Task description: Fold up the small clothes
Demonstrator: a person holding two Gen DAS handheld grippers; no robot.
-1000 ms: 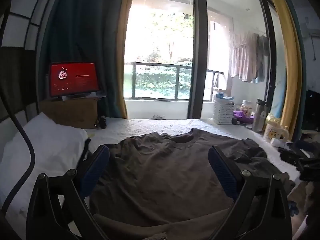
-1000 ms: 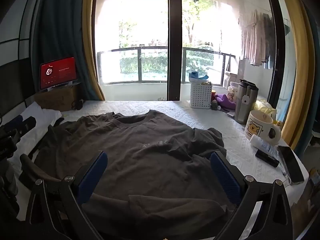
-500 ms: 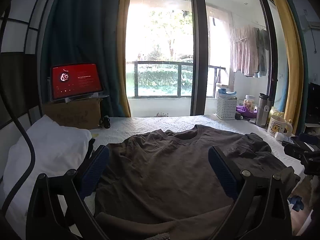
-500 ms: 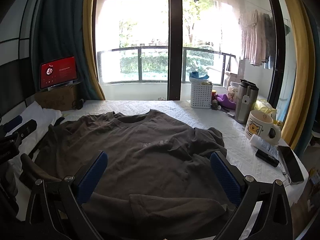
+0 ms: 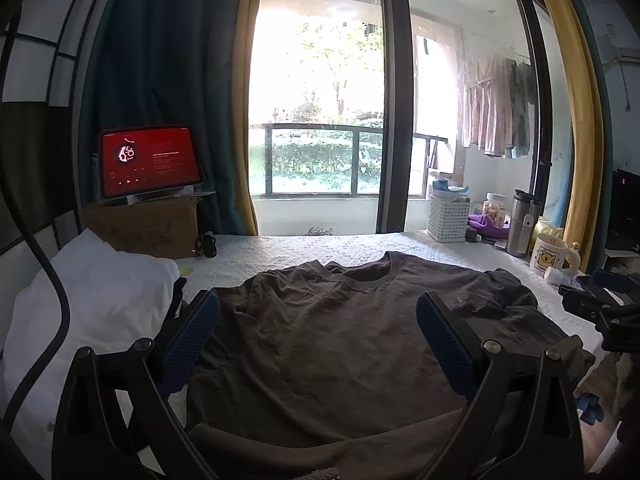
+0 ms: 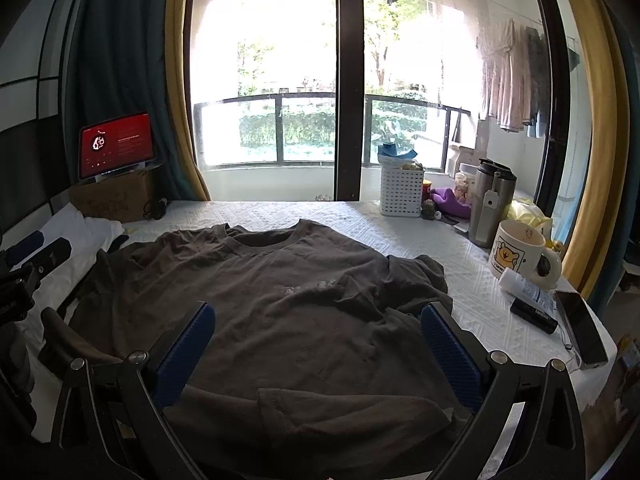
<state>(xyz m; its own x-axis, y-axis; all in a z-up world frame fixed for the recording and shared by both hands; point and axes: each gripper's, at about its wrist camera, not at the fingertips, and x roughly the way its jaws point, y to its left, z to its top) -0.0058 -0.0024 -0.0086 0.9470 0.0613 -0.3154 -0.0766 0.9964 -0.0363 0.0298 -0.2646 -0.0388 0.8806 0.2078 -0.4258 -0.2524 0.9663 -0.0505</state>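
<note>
A dark brown T-shirt (image 5: pixel 332 344) lies spread on the white bed, collar toward the window; it also shows in the right wrist view (image 6: pixel 280 304). Its right sleeve is bunched and its near hem is folded up. My left gripper (image 5: pixel 316 332) is open and empty, held above the shirt's near part. My right gripper (image 6: pixel 316 340) is open and empty, also above the shirt's near part. The right gripper shows at the right edge of the left wrist view (image 5: pixel 600 304); the left gripper shows at the left edge of the right wrist view (image 6: pixel 28 264).
A white pillow (image 5: pixel 88 292) lies left of the shirt. A tablet (image 5: pixel 150 160) stands on a cardboard box (image 5: pixel 148 228). A white basket (image 6: pixel 402 192), steel flask (image 6: pixel 490 204), mug (image 6: pixel 520 252), tube, remote and phone (image 6: pixel 582 328) sit along the bed's right side.
The left gripper has tilted up and pulled back a little, so the shirt sits lower in its view. The right gripper has barely moved. Both jaws stay open.
</note>
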